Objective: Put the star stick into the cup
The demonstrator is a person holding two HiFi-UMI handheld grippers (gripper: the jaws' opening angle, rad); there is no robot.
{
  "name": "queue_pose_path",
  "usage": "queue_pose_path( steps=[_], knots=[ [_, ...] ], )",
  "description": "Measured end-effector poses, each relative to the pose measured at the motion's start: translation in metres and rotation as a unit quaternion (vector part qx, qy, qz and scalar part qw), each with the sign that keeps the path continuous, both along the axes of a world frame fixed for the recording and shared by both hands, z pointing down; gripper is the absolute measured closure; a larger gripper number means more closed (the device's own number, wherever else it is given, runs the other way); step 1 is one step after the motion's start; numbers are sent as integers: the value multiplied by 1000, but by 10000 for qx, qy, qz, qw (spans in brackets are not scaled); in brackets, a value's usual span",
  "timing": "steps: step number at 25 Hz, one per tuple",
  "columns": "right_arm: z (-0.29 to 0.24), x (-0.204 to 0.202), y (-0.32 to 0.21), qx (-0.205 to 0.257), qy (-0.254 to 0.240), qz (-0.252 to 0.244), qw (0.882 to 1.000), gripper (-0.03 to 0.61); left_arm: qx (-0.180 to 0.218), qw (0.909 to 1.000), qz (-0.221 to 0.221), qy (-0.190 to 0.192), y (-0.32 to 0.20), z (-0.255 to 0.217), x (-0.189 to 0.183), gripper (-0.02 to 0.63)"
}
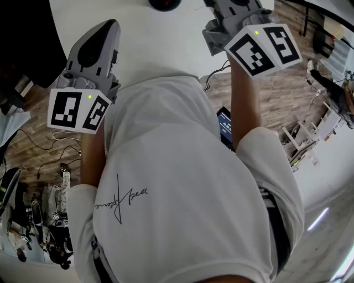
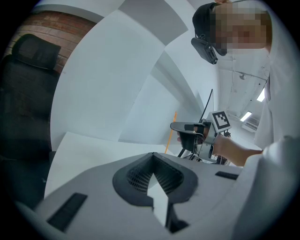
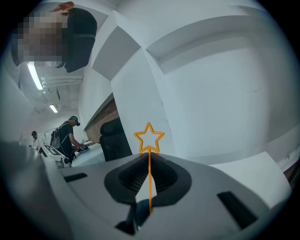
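Observation:
The star stick [image 3: 149, 140], thin and orange with an outlined star on top, stands upright between the jaws of my right gripper [image 3: 149, 158], which is shut on its stem. From the left gripper view the same orange stick [image 2: 172, 133] shows in the right gripper [image 2: 190, 127], held up in the air off to the right. My left gripper [image 2: 153, 155] has its jaws together with nothing between them. In the head view the left gripper [image 1: 105, 27] and the right gripper's marker cube [image 1: 265, 48] are raised over the white table [image 1: 155, 50]. No cup shows clearly in any view.
A dark round object [image 1: 164, 4] sits on the table at the top edge of the head view. A black chair [image 2: 28, 93] stands beside the table. Cables and gear lie on the wooden floor [image 1: 38, 166] at left. Another person [image 3: 70, 133] works far behind.

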State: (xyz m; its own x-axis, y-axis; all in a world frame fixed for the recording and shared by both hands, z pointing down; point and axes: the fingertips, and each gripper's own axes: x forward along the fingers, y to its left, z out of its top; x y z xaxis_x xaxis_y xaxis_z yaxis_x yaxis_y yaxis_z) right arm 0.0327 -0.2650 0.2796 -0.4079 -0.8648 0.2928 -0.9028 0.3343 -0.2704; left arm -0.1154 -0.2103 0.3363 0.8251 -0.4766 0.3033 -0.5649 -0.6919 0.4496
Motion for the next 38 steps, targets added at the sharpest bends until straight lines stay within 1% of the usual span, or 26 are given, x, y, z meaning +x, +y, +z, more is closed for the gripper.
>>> queue_pose_path(
  steps=[17,38],
  knots=[
    [14,-2,-1,-156,23,23,9999,560,-101,9999,-10,-8,-4,7,-4,606],
    [41,-12,-4,-443,97,-84,9989,560,-237,9997,-24,9,-10,14,-2,606]
  ],
)
